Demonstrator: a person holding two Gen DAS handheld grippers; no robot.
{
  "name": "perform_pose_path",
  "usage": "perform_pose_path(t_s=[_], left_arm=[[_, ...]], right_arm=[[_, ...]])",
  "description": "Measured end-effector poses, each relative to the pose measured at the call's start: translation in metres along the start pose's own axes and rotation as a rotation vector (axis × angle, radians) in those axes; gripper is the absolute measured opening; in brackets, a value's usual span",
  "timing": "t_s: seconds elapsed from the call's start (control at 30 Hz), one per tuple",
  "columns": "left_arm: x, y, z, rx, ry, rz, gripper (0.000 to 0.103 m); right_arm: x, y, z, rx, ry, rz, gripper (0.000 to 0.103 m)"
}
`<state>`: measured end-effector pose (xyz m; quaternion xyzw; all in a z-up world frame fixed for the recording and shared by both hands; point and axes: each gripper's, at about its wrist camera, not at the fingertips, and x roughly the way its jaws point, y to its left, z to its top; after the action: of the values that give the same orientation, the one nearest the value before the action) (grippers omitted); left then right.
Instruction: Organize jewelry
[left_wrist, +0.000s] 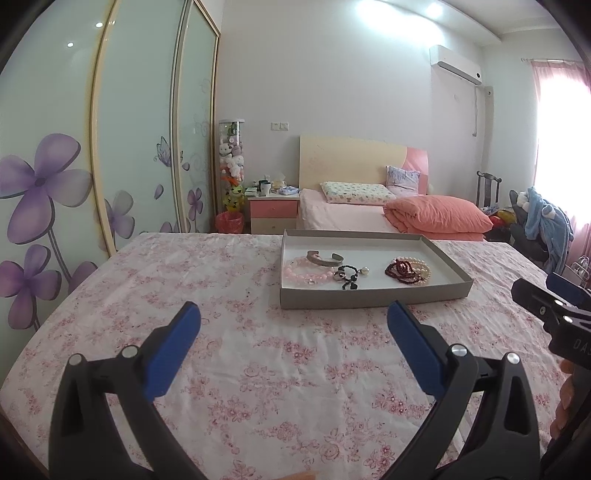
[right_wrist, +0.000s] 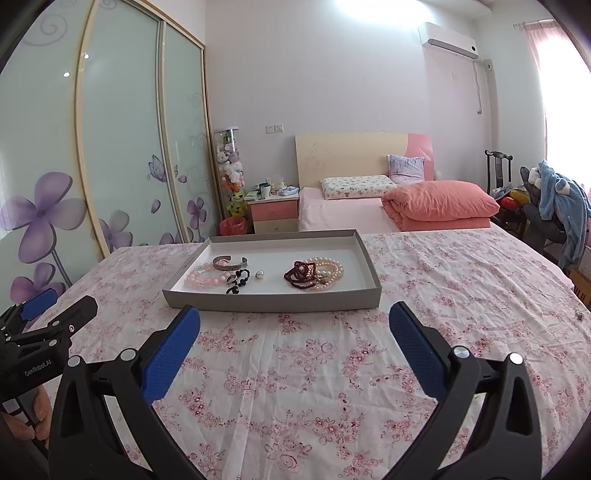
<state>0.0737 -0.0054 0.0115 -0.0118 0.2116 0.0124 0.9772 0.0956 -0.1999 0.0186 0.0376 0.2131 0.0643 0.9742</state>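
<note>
A shallow grey tray (left_wrist: 369, 298) (right_wrist: 273, 303) sits on the floral cloth ahead of both grippers. It holds a pink bead bracelet (left_wrist: 306, 275) (right_wrist: 203, 279), a silver cuff (left_wrist: 325, 259) (right_wrist: 231, 264), a black bead piece with a ring (left_wrist: 345, 277) (right_wrist: 238, 280), a loose pearl (right_wrist: 260, 274), and dark red beads (left_wrist: 400, 271) (right_wrist: 301, 275) tangled with a pearl strand (left_wrist: 421, 269) (right_wrist: 330, 271). My left gripper (left_wrist: 293, 317) is open and empty, short of the tray. My right gripper (right_wrist: 294, 317) is open and empty, also short of the tray; it shows at the left wrist view's right edge (left_wrist: 554, 299).
The table's floral cloth (right_wrist: 461, 295) spreads wide around the tray. A small dark speck (right_wrist: 580, 315) lies near its right edge. Behind are a bed (left_wrist: 354, 218), a nightstand (left_wrist: 273, 212), sliding wardrobe doors (left_wrist: 129, 147) at left and a chair with clothes (right_wrist: 557, 210) at right.
</note>
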Motion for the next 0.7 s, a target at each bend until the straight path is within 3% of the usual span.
perform_pose_path(t_s=[0.7], left_arm=[[0.0061, -0.0028, 0.0024, 0.003, 0.008, 0.004, 0.099]], right_arm=[[0.0049, -0.0007, -0.0006, 0.010, 0.015, 0.015, 0.101]])
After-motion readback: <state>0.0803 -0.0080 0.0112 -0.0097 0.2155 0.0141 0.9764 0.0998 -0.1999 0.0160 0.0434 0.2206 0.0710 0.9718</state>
